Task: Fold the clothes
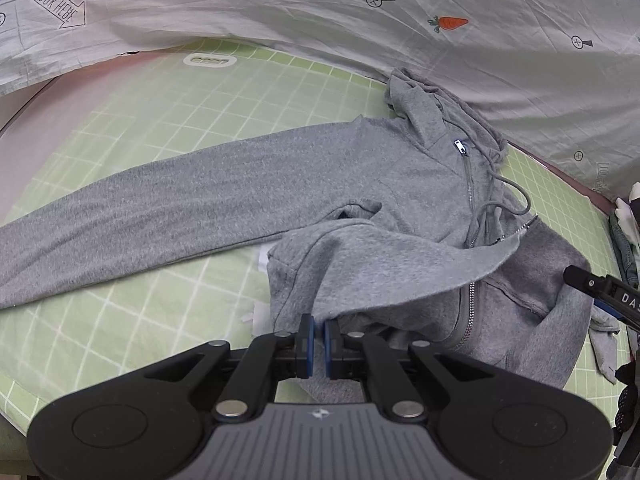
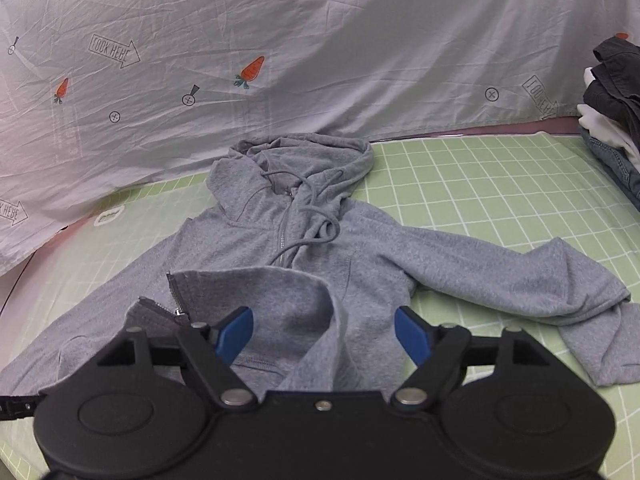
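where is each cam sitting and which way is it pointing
Left wrist: rides the left tongs, facing across the green mat at the grey hoodie; its tongs are shut on the hem, and the right tongs show at the right edge.
Right wrist: rides the open right tongs, facing the hoodie's hood.
Shared: hoodie, mat, printed sheet.

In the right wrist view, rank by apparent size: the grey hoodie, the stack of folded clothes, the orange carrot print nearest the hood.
1. grey hoodie, largest.
2. stack of folded clothes, partly cut off at the frame edge.
3. carrot print, smallest.
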`<state>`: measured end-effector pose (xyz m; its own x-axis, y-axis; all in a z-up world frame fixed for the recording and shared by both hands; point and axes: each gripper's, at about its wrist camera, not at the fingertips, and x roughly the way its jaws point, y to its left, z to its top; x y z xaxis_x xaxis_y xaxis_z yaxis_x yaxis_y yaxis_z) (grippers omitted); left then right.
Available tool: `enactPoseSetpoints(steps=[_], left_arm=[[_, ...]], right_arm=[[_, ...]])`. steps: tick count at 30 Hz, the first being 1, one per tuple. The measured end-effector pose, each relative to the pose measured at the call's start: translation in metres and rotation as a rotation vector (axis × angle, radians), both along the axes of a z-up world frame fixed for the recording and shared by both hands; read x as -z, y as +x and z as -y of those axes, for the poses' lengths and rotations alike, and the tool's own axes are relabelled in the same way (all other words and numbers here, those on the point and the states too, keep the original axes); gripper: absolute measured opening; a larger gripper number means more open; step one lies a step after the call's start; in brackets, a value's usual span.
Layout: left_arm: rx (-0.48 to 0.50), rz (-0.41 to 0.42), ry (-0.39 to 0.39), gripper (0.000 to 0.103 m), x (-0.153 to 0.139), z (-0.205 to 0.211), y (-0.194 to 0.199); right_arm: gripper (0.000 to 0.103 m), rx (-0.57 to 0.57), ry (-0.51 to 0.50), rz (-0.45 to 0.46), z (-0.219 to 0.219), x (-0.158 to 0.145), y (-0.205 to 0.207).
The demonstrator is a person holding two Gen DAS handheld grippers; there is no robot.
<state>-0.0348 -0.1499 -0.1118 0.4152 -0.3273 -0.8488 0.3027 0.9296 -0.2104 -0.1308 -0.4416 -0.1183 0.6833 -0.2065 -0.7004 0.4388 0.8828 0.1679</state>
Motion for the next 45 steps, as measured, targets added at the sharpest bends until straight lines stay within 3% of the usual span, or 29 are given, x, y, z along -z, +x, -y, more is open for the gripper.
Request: enactPoseSetpoints(steps=[1,3,5,7,13,17,19,23,28,30,35,39,45], left_arm=[[-0.001,-0.002,-0.001,0.006,0.0,-0.001,0.0],[-0.001,-0.006,-0.003,0.006,0.001,-0.003,0.0],[0.0,-0.008,-0.002,0.006,0.002,-0.006,0.0],[0.003,-0.01,0.004,0.006,0.002,-0.008,-0.002],[-0.027,-0.06,0.037,0.005,0.013,-0.026,-0.013],[-0.068,-0.137,0.069,0.005,0.031,-0.044,-0.021],[-0.088,-0.176,0.085,0.0,0.04,-0.052,-0.025],[-0.128,-0.206,0.078,0.0,0.046,-0.068,-0.028],[-0.058,-0.203,0.042,0.002,0.047,-0.067,-0.035],[-0.004,-0.194,0.041,0.012,0.047,-0.059,-0.04],[0.099,-0.138,0.09,0.023,0.05,-0.034,-0.047],[0.097,-0.112,0.117,0.029,0.053,-0.031,-0.042],[0.095,-0.087,0.058,0.033,0.049,-0.034,-0.034]], right_arm=[[0.054,-0.01,-0.011,-0.023,-0.001,0.003,0.002],[0.033,-0.04,-0.039,-0.074,-0.003,0.011,0.005],[0.026,-0.042,-0.034,-0.076,-0.004,0.012,-0.003],[0.009,-0.037,-0.021,-0.066,-0.004,0.012,-0.012],[0.005,0.025,-0.024,-0.085,-0.008,0.012,-0.06],[0.006,0.016,-0.005,-0.178,-0.017,0.031,-0.091],[0.006,-0.003,0.009,-0.229,-0.023,0.042,-0.098],[0.006,-0.025,-0.022,-0.263,-0.032,0.046,-0.107],[0.008,-0.014,-0.006,-0.277,-0.036,0.051,-0.113],[0.008,-0.005,0.016,-0.289,-0.035,0.056,-0.116],[0.011,0.003,0.033,-0.294,-0.038,0.06,-0.119],[0.012,0.008,0.038,-0.29,-0.038,0.06,-0.12],[0.013,-0.014,0.028,-0.277,-0.039,0.059,-0.122]])
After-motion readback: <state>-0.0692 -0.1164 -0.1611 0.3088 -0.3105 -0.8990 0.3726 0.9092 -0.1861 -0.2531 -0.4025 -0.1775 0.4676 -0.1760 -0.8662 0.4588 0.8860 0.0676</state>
